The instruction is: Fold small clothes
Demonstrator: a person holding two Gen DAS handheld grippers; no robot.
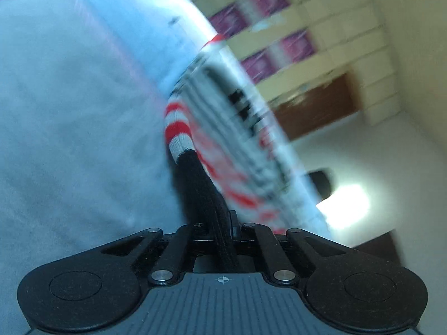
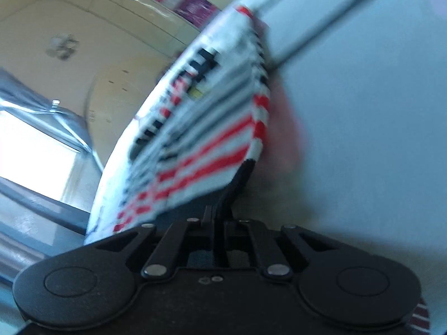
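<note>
A small knitted garment [image 1: 223, 128] with white, red and black stripes and a black ribbed hem hangs stretched over a white cloth-covered table [image 1: 69, 111]. My left gripper [image 1: 223, 223] is shut on its black hem. In the right wrist view the same garment [image 2: 206, 145] is blurred by motion, and my right gripper [image 2: 220, 215] is shut on the black hem at another spot. Both views are tilted.
The white table [image 2: 363, 111] fills one side of each view. A grey rectangular frame [image 2: 315, 16] lies on it beyond the garment. Cream wall cabinets with purple panels [image 1: 268, 28], a brown cabinet [image 1: 315, 106] and a bright window [image 2: 30, 150] are in the background.
</note>
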